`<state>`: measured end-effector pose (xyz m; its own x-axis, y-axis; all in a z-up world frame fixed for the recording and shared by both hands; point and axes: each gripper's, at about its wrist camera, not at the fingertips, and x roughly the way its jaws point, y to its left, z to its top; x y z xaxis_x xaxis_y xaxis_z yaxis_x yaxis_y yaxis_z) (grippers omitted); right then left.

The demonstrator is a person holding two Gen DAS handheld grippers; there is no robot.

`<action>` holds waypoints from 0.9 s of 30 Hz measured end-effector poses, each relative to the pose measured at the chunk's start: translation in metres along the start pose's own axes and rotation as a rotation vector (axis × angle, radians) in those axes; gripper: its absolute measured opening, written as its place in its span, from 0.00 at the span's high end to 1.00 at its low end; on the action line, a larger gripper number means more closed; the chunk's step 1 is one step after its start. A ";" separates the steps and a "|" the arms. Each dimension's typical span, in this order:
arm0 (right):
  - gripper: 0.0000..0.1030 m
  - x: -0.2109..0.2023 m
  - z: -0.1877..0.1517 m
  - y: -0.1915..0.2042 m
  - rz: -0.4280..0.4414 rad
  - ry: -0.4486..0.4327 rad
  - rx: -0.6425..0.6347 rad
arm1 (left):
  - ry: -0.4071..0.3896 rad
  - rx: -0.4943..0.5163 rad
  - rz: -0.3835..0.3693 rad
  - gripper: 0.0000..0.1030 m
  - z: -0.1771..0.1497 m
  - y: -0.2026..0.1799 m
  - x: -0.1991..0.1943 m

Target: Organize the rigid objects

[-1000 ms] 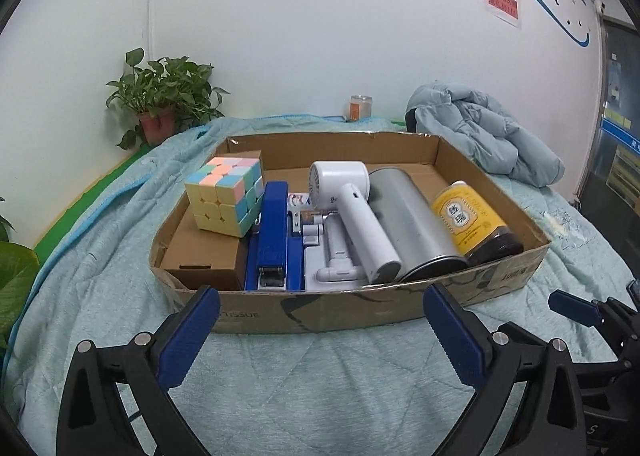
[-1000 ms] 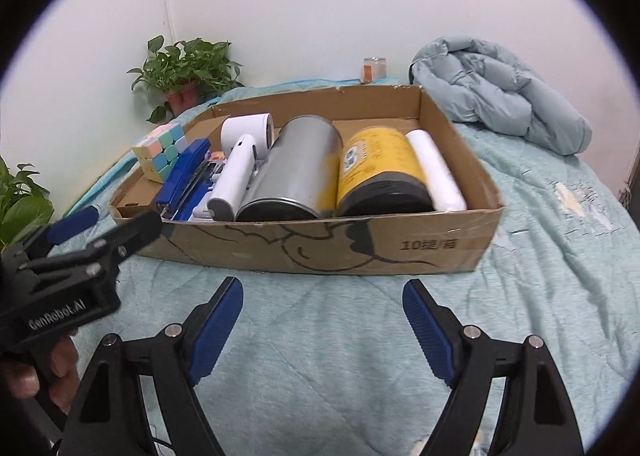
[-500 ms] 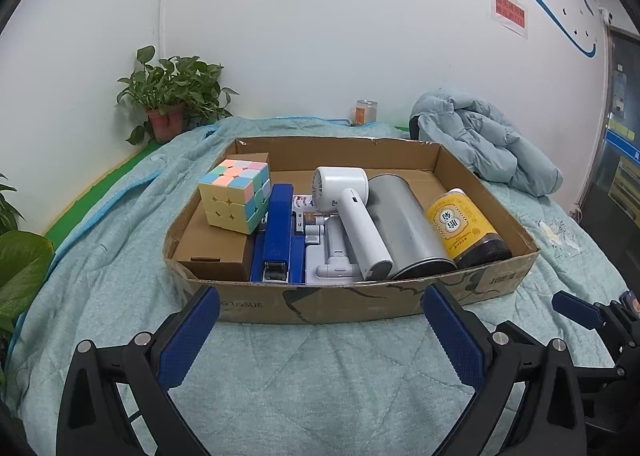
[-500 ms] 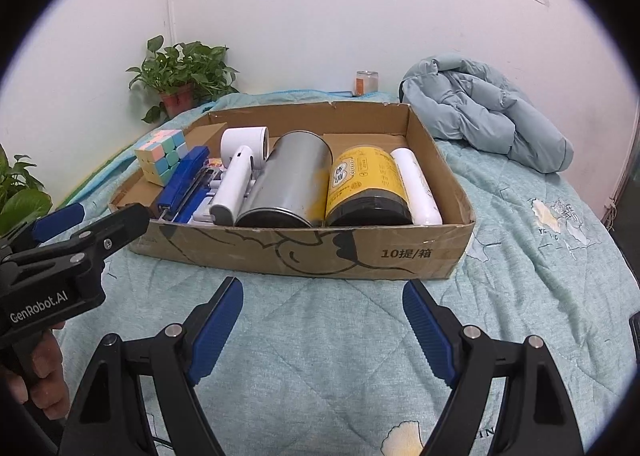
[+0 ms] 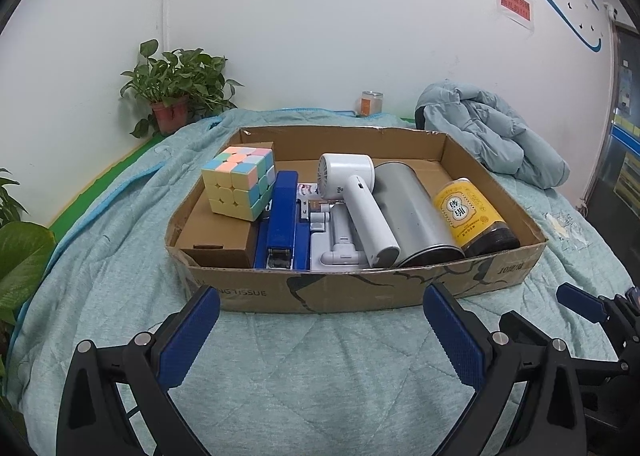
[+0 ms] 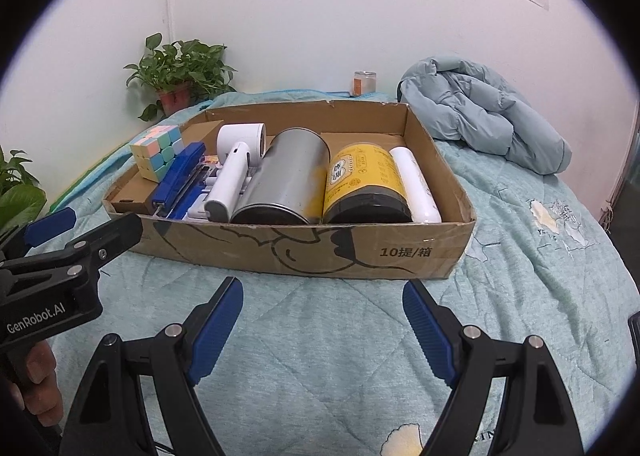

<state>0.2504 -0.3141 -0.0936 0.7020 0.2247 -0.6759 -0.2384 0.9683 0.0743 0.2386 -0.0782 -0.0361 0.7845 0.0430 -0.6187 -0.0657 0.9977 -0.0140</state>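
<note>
A shallow cardboard box (image 5: pixel 360 292) (image 6: pixel 400 256) sits on the bed. In it lie a pastel cube (image 5: pixel 239 184) (image 6: pixel 157 151) on a small brown carton (image 5: pixel 218 242), a blue stapler (image 5: pixel 282 215) (image 6: pixel 178 177), a white handheld fan (image 5: pixel 356 199) (image 6: pixel 234 171), a silver tin (image 5: pixel 416 215) (image 6: pixel 286 177), a yellow-labelled jar (image 5: pixel 468 211) (image 6: pixel 366 179) and a white tube (image 6: pixel 412 183). My left gripper (image 5: pixel 320 336) is open and empty in front of the box. My right gripper (image 6: pixel 320 324) is open and empty, also short of the box.
A light blue jacket (image 5: pixel 492 135) (image 6: pixel 480 119) lies at the back right. A potted plant (image 5: pixel 176 95) (image 6: pixel 180 75) and a small jar (image 5: pixel 370 103) stand by the wall. Leaves (image 5: pixel 20 256) hang at the left edge. The teal quilt (image 6: pixel 320 356) covers the bed.
Both grippers have drawn back from the box, which looks smaller and farther now. Both stay open and empty. Nothing in the box moved.
</note>
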 end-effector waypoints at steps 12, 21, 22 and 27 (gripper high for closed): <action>0.20 0.004 0.002 -0.007 -0.017 -0.006 0.003 | 0.024 0.017 -0.019 0.01 0.002 0.001 0.019; 0.20 0.007 0.003 -0.004 -0.023 0.000 -0.017 | 0.033 0.010 -0.029 0.01 0.000 0.006 0.023; 0.20 0.008 0.003 -0.003 -0.023 0.002 -0.017 | 0.034 0.008 -0.029 0.01 0.000 0.006 0.023; 0.20 0.011 0.003 -0.003 -0.024 0.009 -0.020 | 0.036 0.006 -0.034 0.01 -0.001 0.008 0.024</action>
<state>0.2611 -0.3141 -0.0989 0.7013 0.2005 -0.6841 -0.2350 0.9710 0.0437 0.2566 -0.0696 -0.0519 0.7633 0.0073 -0.6460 -0.0357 0.9989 -0.0309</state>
